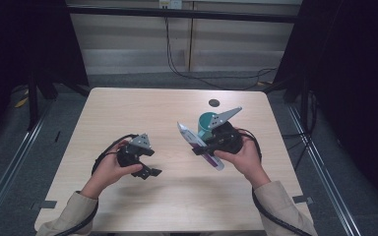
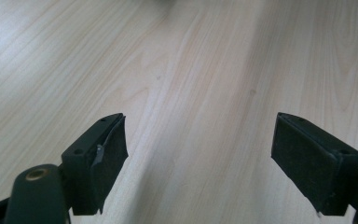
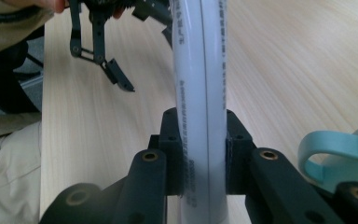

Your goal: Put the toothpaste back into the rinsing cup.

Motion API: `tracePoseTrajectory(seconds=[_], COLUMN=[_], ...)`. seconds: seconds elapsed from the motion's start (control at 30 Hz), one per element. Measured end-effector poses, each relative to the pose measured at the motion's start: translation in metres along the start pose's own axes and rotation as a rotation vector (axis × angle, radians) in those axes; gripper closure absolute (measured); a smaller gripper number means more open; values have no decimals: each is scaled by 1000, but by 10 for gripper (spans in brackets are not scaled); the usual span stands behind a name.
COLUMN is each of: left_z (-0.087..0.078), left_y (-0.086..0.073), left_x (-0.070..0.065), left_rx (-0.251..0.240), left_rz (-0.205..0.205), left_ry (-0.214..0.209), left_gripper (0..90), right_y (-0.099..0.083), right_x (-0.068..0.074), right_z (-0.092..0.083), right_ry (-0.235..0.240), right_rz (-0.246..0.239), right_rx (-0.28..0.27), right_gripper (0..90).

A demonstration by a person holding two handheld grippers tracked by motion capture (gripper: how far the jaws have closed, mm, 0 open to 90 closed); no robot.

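Gripping a white toothpaste tube (image 3: 200,93) squarely across its width, the right gripper (image 3: 201,154) has its fingers closed tight on the tube's two sides. In the high view the right gripper (image 1: 215,142) holds that tube (image 1: 197,142) slanted above the bench (image 1: 142,108), just in front of a teal mug (image 1: 205,123) whose handle (image 3: 328,144) shows beside the right gripper's body. The left gripper (image 2: 198,154) has its fingers (image 2: 314,158) spread wide with nothing between them, over bare wood; it sits well apart from the tube, at the bench's left half (image 1: 145,164).
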State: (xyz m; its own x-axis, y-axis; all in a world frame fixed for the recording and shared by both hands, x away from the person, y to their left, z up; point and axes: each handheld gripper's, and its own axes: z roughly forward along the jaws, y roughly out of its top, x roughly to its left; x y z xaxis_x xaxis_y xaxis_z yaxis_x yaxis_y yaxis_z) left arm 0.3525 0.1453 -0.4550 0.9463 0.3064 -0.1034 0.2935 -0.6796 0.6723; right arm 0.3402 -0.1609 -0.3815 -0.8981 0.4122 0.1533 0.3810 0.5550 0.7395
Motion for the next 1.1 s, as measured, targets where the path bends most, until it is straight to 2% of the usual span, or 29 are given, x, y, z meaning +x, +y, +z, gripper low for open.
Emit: tracePoseTrajectory(seconds=[0.2,0.3,0.37,0.43,0.5,0.53,0.57,0.83,0.87,1.1], left_z=[2,3,4,4,6,7,8,12,13,15], left_y=[-10,-16,-19,-21,-25,-26,-29,-34,-36,-39], left_x=[-1,0,0,1,0,1,0,-3,-3,-4], left_rx=[3,4,-14,1,-3,2,3,3,1,16], left_rz=[-2,3,7,22,5,18,12,33,46,61], left_ry=[16,25,25,36,37,37,44,72,81,87], left_gripper=[174,173,173,173,173,173,173,174,174,178], right_y=[2,4,5,6,8,8,10,18,19,23], right_x=[-2,-2,-3,-4,-4,-5,-7,-12,-12,-17], right_z=[-1,-2,-2,-3,-4,-5,-7,-15,-16,-18], right_ry=[-2,-4,-8,-13,-18,-21,-25,-38,-44,-48], right_rz=[35,38,39,41,42,47,51,66,69,84], right_rx=[-41,-54,-60,-64,-62,-65,-78,-128,-131,-162], right_gripper=[743,742,742,742,742,742,742,743,743,743])
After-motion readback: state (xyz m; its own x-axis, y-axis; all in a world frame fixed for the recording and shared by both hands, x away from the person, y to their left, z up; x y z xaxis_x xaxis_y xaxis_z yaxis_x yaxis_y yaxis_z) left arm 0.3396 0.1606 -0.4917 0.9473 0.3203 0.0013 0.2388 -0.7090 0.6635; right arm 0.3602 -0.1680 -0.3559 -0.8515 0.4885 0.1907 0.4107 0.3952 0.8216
